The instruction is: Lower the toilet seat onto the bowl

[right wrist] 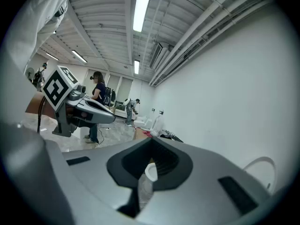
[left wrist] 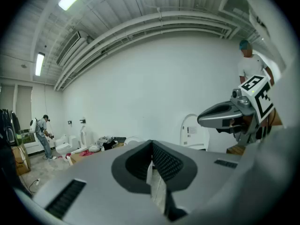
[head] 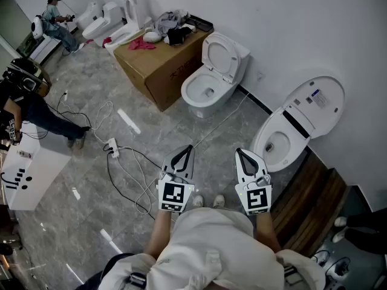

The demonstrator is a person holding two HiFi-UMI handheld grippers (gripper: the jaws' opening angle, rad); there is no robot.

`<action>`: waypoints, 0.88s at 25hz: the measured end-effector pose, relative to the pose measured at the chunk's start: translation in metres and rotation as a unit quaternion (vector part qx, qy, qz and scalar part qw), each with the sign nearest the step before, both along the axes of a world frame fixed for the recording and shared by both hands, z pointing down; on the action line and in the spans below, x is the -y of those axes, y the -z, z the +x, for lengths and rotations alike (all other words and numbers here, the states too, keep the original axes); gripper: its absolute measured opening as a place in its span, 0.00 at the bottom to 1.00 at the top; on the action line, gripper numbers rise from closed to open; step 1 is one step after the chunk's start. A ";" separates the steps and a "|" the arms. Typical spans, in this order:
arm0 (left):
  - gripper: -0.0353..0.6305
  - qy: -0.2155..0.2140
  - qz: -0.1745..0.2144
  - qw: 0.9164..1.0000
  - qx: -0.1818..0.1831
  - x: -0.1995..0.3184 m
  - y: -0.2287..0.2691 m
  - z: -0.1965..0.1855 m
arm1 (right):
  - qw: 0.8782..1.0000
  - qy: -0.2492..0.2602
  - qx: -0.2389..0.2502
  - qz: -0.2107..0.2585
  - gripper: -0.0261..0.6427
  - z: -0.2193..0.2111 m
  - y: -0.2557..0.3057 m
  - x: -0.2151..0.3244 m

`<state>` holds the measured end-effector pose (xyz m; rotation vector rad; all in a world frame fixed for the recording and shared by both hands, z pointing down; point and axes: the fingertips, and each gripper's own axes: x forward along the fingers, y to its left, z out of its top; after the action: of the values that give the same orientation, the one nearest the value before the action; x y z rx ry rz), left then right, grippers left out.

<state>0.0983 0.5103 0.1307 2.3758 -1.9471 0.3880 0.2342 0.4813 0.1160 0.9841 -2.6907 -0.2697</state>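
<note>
Pointing up the frame toward the white wall (head: 290, 29), the left gripper (head: 188, 149) and the right gripper (head: 240, 153) are held side by side at lower centre of the head view, well apart from every fixture. The left gripper's fingers (left wrist: 165, 162) are pressed together with nothing between them, and the right gripper's fingers (right wrist: 164, 162) are likewise closed on nothing.

The toilet seat (head: 221, 54) is seen raised, leaning back above the open bowl of the white toilet (head: 204, 92) at upper centre. A second toilet (head: 279, 139) is set at centre right, its lid (head: 315, 103) tipped up against the wall; whether a seat ring is raised with that lid cannot be told.

A patch of bare grey floor (head: 181, 132) is left between the gripper tips and the first toilet. It is bounded on the upper left by the cardboard box (head: 158, 71), whose near corner lies just beside the bowl, and on the right by the second toilet's rim. A thin cord (head: 224, 121) is laid slantwise across this patch. Looped cables (head: 130, 174) and a power strip (head: 113, 147) are spread over the floor left of the left gripper. The lower right is closed off by the edge of a wooden platform (head: 314, 201), and the far left by a white cabinet (head: 27, 171).
</note>
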 end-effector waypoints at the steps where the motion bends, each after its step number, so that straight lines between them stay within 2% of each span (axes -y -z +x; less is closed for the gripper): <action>1: 0.07 0.003 0.000 1.000 0.007 0.004 0.000 0.005 | 1.000 0.002 0.005 0.001 0.05 0.005 -0.001 0.004; 6: 0.07 0.018 -0.002 0.999 0.031 0.016 0.005 0.034 | 1.000 0.007 0.028 0.003 0.05 0.031 -0.002 0.023; 12: 0.07 0.038 -0.003 0.999 0.019 0.013 0.004 0.054 | 0.999 0.027 0.045 0.004 0.05 0.046 -0.002 0.033; 22: 0.07 0.040 0.008 0.999 0.014 0.048 0.002 0.051 | 0.998 0.033 0.053 -0.002 0.05 0.038 -0.002 0.063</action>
<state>0.1493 0.4626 0.1284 2.3061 -2.0568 0.4039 0.2725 0.4185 0.1177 0.9352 -2.8214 -0.2320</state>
